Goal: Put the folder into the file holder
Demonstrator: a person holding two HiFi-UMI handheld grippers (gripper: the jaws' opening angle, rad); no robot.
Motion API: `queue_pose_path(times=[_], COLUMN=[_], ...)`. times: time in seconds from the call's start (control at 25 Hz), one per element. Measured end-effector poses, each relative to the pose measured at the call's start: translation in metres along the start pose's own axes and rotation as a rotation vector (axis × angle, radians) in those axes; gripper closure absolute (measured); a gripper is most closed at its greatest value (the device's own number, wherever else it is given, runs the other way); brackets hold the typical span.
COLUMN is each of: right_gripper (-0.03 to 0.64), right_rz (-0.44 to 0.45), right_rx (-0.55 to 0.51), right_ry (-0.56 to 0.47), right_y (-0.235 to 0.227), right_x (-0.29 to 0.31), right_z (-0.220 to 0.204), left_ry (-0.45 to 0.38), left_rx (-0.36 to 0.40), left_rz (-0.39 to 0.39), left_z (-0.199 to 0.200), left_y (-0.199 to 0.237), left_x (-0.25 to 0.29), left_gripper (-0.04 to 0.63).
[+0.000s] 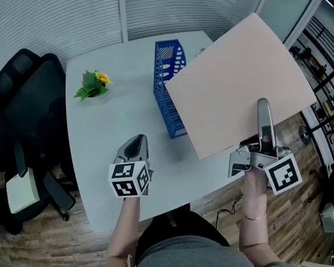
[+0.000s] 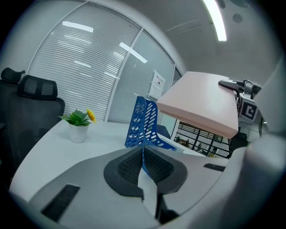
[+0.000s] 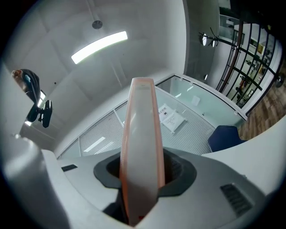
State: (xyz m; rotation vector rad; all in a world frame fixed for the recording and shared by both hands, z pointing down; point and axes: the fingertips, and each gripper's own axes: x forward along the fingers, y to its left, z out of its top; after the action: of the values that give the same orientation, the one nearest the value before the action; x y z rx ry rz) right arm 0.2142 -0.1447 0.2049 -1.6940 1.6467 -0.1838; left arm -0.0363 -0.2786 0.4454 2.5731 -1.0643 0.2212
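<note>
A large pink folder (image 1: 239, 80) hangs in the air over the table's right side, held flat and tilted. My right gripper (image 1: 263, 106) is shut on its near edge. In the right gripper view the folder (image 3: 142, 129) stands edge-on between the two pads. A blue perforated file holder (image 1: 170, 81) stands upright on the white table (image 1: 118, 123), just left of the folder. It shows under the folder (image 2: 201, 103) in the left gripper view, where the holder (image 2: 143, 123) is straight ahead. My left gripper (image 1: 137, 141) hovers over the table's near part, shut and holding nothing.
A small potted plant (image 1: 94, 84) with a yellow flower sits at the table's far left. A black office chair (image 1: 20, 105) stands to the left of the table. Glass walls with blinds close off the far side. To the right is wooden floor beyond the table's edge.
</note>
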Motion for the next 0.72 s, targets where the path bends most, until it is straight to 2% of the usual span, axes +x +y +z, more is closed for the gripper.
queue_pose_path(times=[0.28, 0.72], right_gripper=[0.454, 0.456], right_rz=[-0.022, -0.005], right_rx=[-0.069, -0.208], right_ry=[-0.006, 0.015], right_y=[-0.001, 0.007], right_x=[0.016, 0.050], right_z=[-0.003, -0.025], left_ry=[0.024, 0.024], left_rx=[0.005, -0.003], left_rz=[-0.038, -0.033], left_z=[-0.003, -0.003], left_y=[0.002, 0.013], left_x=[0.015, 0.016], left_gripper=[0.566, 0.566])
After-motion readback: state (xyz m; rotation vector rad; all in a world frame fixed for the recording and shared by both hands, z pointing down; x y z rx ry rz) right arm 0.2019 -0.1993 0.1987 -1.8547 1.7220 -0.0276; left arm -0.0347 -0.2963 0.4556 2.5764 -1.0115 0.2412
